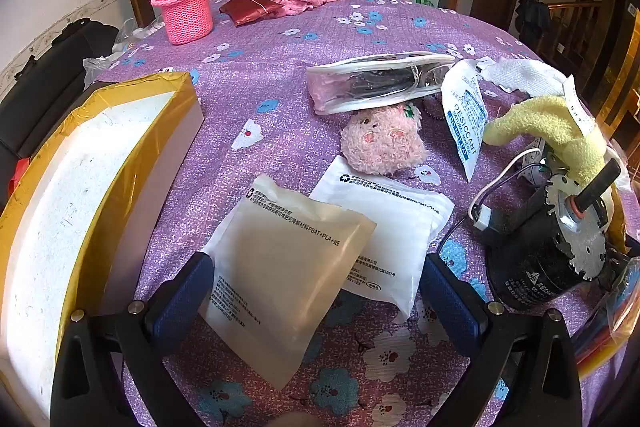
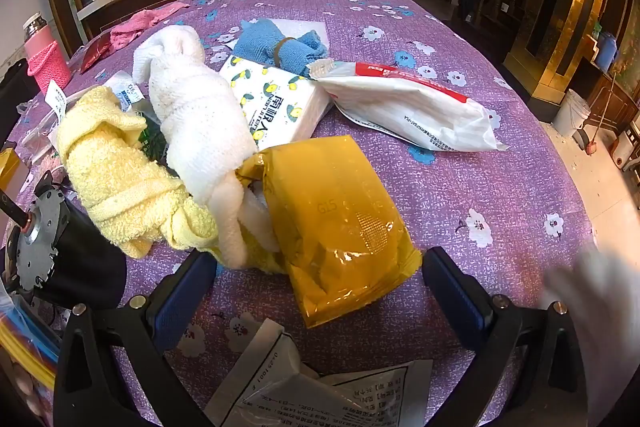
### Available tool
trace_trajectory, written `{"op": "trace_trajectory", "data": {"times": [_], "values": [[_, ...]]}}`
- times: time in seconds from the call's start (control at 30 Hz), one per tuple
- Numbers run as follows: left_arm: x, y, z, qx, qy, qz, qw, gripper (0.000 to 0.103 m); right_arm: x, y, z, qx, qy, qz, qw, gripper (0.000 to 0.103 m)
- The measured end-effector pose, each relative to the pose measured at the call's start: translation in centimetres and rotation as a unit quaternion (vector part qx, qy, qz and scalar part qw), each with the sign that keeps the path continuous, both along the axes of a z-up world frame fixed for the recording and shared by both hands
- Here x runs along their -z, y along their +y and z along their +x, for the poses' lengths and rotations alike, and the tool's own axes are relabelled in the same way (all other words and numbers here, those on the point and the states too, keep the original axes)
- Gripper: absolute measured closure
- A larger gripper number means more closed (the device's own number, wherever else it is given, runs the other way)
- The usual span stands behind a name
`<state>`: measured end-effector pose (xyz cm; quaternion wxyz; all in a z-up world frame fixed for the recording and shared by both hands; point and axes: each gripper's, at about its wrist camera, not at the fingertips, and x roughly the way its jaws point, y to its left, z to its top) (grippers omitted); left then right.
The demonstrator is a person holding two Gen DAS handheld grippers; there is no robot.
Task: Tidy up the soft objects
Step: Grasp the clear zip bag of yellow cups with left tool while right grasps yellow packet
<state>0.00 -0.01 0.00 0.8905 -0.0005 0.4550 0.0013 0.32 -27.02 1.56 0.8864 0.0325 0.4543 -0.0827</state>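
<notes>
A round table under a purple flowered cloth [image 1: 280, 39] fills both views, with a cluttered wooden counter behind it.

Your left gripper [image 1: 316, 291] is spread wide and holds nothing. Between its blue fingers [image 1: 182, 297] lies a beige packet [image 1: 288, 267], overlapping a white packet [image 1: 394, 227] just behind it. Beyond them sits a pink plush toy [image 1: 382, 143], touching a clear pink pouch [image 1: 372, 83]. To your left is a white foam box [image 1: 80, 187] edged in yellow tape; to your right a black motor [image 1: 548, 247] lies beside a yellow towel [image 1: 556, 131]. A pink knitted basket [image 1: 186, 11] with a flask in it stands at the far side.

Your right gripper [image 2: 320, 291] is also wide open and empty. A yellow plastic packet [image 2: 340, 223] lies between its fingers, touching a rolled white towel [image 2: 200, 123] that leans against the yellow towel [image 2: 116, 179]. Behind these are a tissue pack [image 2: 276, 103] with lemon print, a blue cloth [image 2: 276, 45] and a white bag [image 2: 408, 107] with a red stripe.
</notes>
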Motion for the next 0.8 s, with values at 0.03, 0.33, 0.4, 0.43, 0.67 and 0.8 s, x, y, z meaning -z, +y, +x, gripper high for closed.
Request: {"op": "trace_trajectory", "data": {"times": [0.03, 0.33, 0.4, 0.43, 0.67, 0.8], "values": [[0.0, 0.0, 0.0, 0.000, 0.000, 0.000, 1.0000, 0.000, 0.0, 0.0, 0.0, 0.000, 0.001, -0.001, 1.000, 0.000], [0.0, 0.1, -0.1, -0.009, 0.000, -0.001, 1.0000, 0.000, 0.0, 0.0, 0.0, 0.000, -0.001, -0.001, 1.000, 0.000], [-0.1, 0.3, -0.3, -0.017, 0.001, -0.001, 0.9999, 0.000, 0.0, 0.0, 0.0, 0.000, -0.001, -0.001, 1.000, 0.000], [-0.2, 0.1, -0.5, -0.026, 0.002, 0.001, 0.9997, 0.000, 0.0, 0.0, 0.0, 0.000, 0.000, -0.001, 1.000, 0.000], [-0.8, 0.2, -3.0, 0.013, 0.060, -0.008, 0.9981, 0.000, -0.2, -0.1, -0.2, -0.022, 0.029, 0.008, 0.999, 0.000], [-0.7, 0.0, -4.6, 0.016, 0.031, -0.003, 0.9994, 0.000, -0.3, 0.1, -1.2, -0.045, 0.043, 0.001, 0.998, 0.000]]}}
